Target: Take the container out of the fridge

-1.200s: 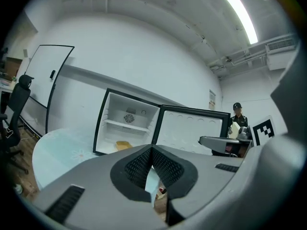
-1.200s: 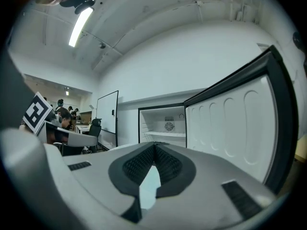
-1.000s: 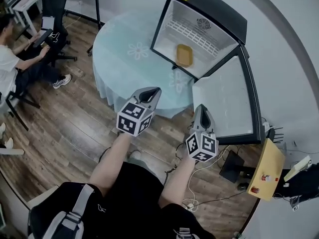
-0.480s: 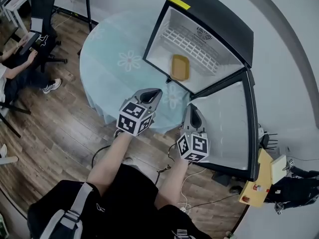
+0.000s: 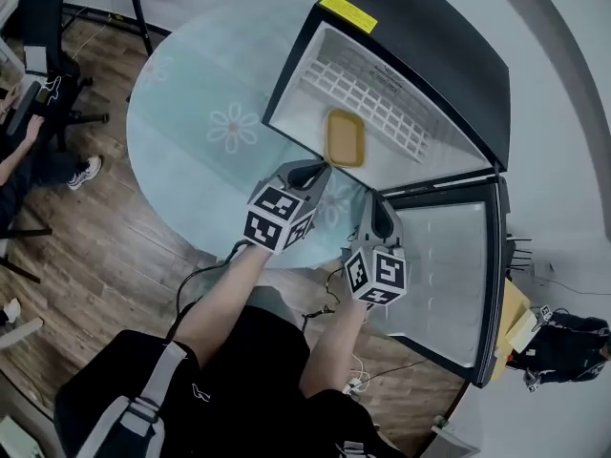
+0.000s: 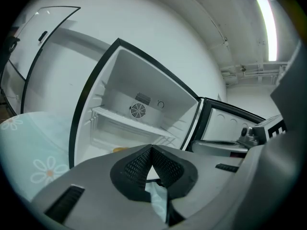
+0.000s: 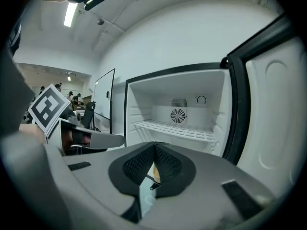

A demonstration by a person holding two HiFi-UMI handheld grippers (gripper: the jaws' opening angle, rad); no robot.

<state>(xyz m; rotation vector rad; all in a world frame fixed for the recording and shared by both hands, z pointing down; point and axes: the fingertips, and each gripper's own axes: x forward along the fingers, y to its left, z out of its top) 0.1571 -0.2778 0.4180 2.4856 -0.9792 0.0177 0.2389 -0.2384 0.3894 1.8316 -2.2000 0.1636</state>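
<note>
A shallow yellow container (image 5: 344,137) lies on the floor of the small black fridge (image 5: 430,55), which stands open on the round table (image 5: 191,132). My left gripper (image 5: 314,173) is shut and empty, its tips just short of the fridge's front edge below the container. To its right, my right gripper (image 5: 378,210) is also shut and empty, in front of the door hinge. In the left gripper view, the pads (image 6: 144,163) meet and a yellow sliver of the container (image 6: 120,149) shows above them. Through the right gripper view, the closed jaws point into the white fridge interior (image 7: 177,114).
The fridge door (image 5: 449,284) hangs open at the right, past my right gripper. A white wire shelf (image 5: 372,93) crosses the back of the fridge above the container. The table carries a pale blue flowered cloth. A person sits by office chairs (image 5: 43,27) at far left.
Both grippers have moved forward and closer to the open fridge; the left one now nearly reaches its front edge. The view has shifted closer over the table. Both jaws stay shut.
</note>
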